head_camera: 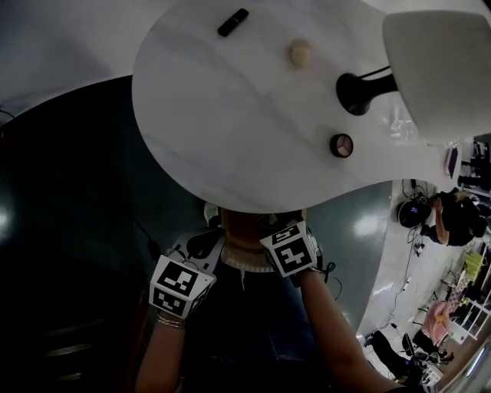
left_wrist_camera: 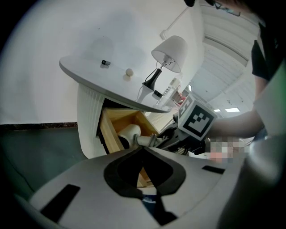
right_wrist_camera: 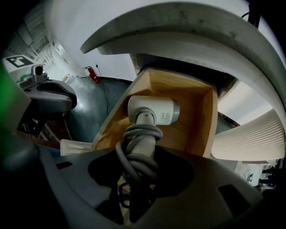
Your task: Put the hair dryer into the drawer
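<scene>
A white hair dryer (right_wrist_camera: pixel 154 111) with its grey cord wound round the handle points head-down into the open wooden drawer (right_wrist_camera: pixel 210 120). My right gripper (right_wrist_camera: pixel 138 154) is shut on the wrapped handle. In the left gripper view the hair dryer (left_wrist_camera: pixel 128 133) lies inside the drawer (left_wrist_camera: pixel 109 129), with the right gripper (left_wrist_camera: pixel 156 141) and its marker cube above it. My left gripper (left_wrist_camera: pixel 143 146) hovers in front of the drawer, its jaws meeting at the tip with nothing between them. From the head view both grippers, left (head_camera: pixel 180 285) and right (head_camera: pixel 290 248), sit just under the table's near edge.
The white table top (head_camera: pixel 230 115) overhangs the drawer. On it stand a lamp (head_camera: pixel 437 61), a small black object (head_camera: pixel 232 22), a round wooden knob (head_camera: pixel 300 52) and a small round item (head_camera: pixel 342 145). A ribbed white pedestal (left_wrist_camera: pixel 87 120) flanks the drawer. The floor is dark.
</scene>
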`<action>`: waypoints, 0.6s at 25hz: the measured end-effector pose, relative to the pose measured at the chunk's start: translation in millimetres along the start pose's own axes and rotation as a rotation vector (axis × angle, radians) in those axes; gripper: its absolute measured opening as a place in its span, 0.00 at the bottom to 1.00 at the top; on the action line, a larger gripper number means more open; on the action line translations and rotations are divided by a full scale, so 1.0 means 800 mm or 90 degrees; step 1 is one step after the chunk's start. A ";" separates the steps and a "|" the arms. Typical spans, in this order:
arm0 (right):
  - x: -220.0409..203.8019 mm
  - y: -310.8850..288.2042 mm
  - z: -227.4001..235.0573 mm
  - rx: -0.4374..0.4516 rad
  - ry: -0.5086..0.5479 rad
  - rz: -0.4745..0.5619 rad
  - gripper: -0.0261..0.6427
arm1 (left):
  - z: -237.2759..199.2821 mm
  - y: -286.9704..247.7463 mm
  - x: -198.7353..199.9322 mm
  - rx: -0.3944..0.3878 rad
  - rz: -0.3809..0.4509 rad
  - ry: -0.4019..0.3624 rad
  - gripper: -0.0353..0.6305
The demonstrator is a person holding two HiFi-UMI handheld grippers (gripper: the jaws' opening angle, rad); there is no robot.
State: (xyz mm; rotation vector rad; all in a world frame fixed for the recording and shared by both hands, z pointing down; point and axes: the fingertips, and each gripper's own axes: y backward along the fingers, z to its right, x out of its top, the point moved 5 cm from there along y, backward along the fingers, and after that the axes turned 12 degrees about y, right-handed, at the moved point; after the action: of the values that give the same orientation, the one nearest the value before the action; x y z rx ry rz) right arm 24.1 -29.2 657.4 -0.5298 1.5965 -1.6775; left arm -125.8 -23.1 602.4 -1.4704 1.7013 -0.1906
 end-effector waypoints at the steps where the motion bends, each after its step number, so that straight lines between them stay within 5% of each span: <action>1: 0.001 -0.001 0.000 0.000 0.000 -0.002 0.33 | -0.001 0.000 0.000 0.000 0.000 0.000 0.08; 15: 0.004 -0.014 0.007 -0.018 0.026 -0.037 0.33 | -0.010 -0.007 -0.001 0.011 0.008 0.020 0.08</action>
State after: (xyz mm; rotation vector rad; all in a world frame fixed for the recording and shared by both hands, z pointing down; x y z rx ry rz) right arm 23.9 -36.1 668.4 -0.5642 1.6511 -1.7209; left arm -126.7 -27.1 611.3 -1.4510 1.7299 -0.2219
